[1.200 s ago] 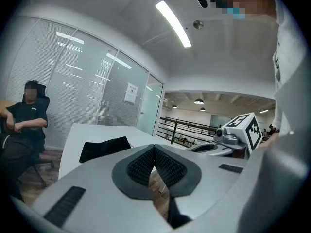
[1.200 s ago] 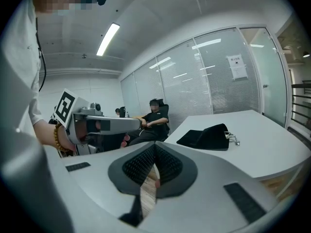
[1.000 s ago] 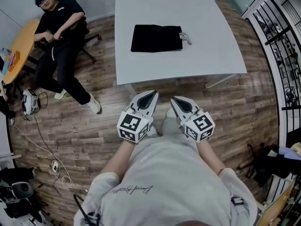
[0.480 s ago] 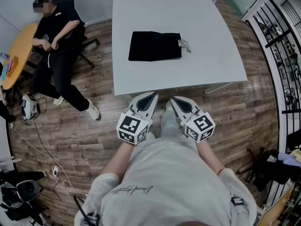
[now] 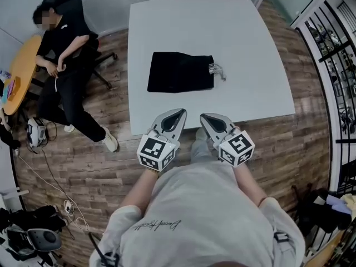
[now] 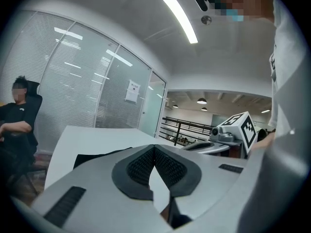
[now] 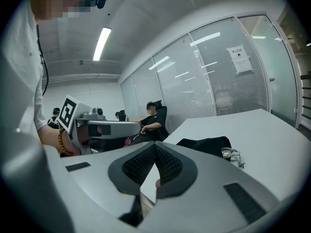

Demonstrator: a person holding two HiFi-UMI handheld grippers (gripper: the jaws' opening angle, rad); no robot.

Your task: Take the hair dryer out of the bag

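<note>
I hold the left tongs (image 5: 181, 111) and the right tongs (image 5: 203, 115) side by side in front of my chest, both pointing toward the white counter (image 5: 233, 38). In the head view their tips lie over the near edge of the counter, close to each other but not touching. The left gripper view shows the two black pads of the left tongs pressed together with nothing between them. The right gripper view shows the same for the right tongs: pads together and empty. The black bag (image 5: 179, 72) lies flat on the counter, near the middle and a little toward the near left side, well apart from both tongs. Its mouth is on the right side, where a light cord (image 5: 217, 69) lies bunched on the counter and touches the bag. The hair dryer itself does not show in any view, so I cannot tell how it lies. In the right gripper view the bag appears just beyond the tongs, with the cord to its right. To the left of the counter a person (image 5: 67, 54) in dark clothes leans back in a chair (image 5: 103, 54) on the wooden floor (image 5: 83, 149). On the far right stands a dark railing (image 5: 334, 43).
</note>
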